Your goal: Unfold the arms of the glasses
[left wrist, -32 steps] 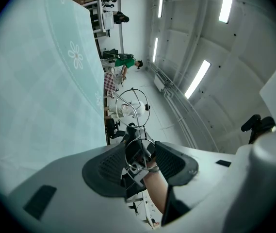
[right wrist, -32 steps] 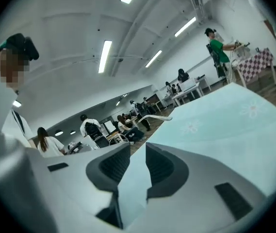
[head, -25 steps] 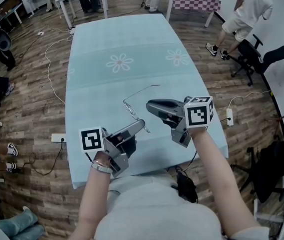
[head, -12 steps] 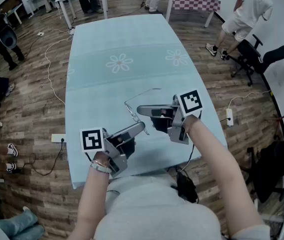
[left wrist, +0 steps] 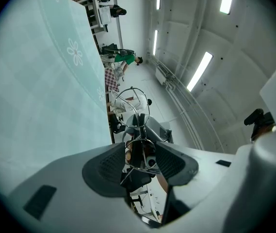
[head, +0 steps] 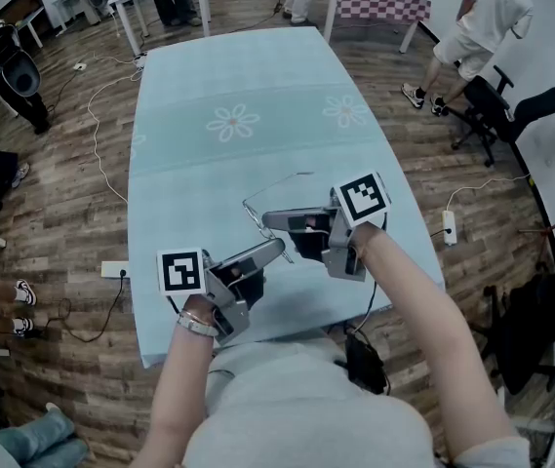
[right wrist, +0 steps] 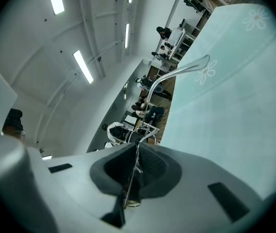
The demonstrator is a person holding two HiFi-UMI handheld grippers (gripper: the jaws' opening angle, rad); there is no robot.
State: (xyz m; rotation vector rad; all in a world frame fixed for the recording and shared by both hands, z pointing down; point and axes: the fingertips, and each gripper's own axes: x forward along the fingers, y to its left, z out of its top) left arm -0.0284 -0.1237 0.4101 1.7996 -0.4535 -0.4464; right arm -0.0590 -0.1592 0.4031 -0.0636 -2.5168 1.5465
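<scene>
Above a pale green counter (head: pixel 257 76), glasses (head: pixel 275 184) are clamped in the left gripper (head: pixel 279 247), one arm pinched between the closing jaws of the right gripper (head: pixel 269 219)

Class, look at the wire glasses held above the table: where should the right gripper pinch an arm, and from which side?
Probably the thin arm of the glasses near its hinge end, coming from the person's right, opposite the left gripper that clamps the frame. The wire is thin and straight, so pads close across it; the right gripper is closing on it there.
</scene>
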